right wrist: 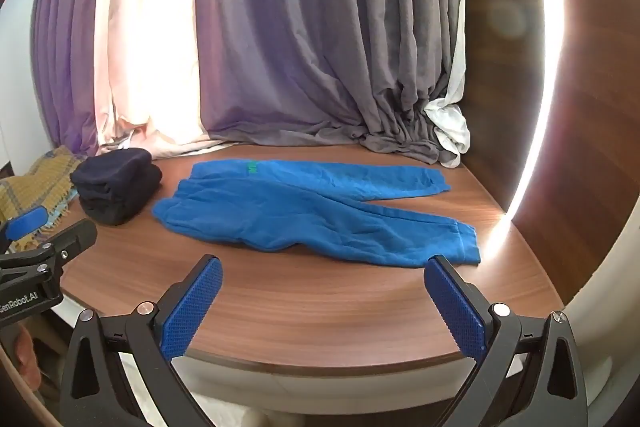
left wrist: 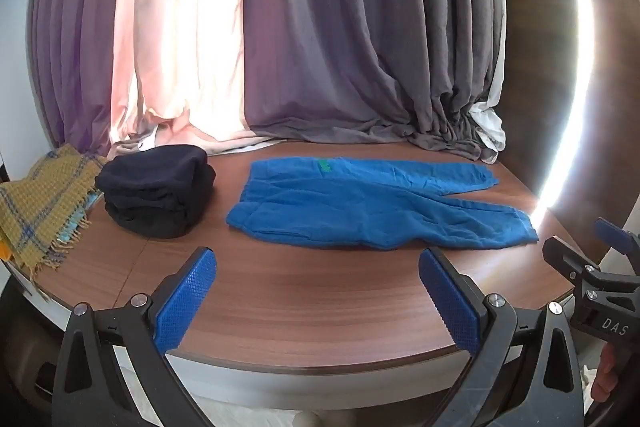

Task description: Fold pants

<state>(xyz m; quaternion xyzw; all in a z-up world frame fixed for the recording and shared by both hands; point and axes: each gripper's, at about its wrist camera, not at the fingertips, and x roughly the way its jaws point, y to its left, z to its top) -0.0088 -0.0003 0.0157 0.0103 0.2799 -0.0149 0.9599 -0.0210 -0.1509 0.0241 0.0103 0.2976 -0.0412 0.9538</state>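
While blue pants [left wrist: 372, 207] lie flat ahead, left gripper [left wrist: 316, 303], right gripper [right wrist: 324, 307] spread wide, empty

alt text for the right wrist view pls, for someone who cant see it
Blue pants lie spread flat and unfolded on a wooden table, legs pointing right, with the open right claw hovering empty at the near edge. A folded dark garment stack sits to their left, grey curtains behind.
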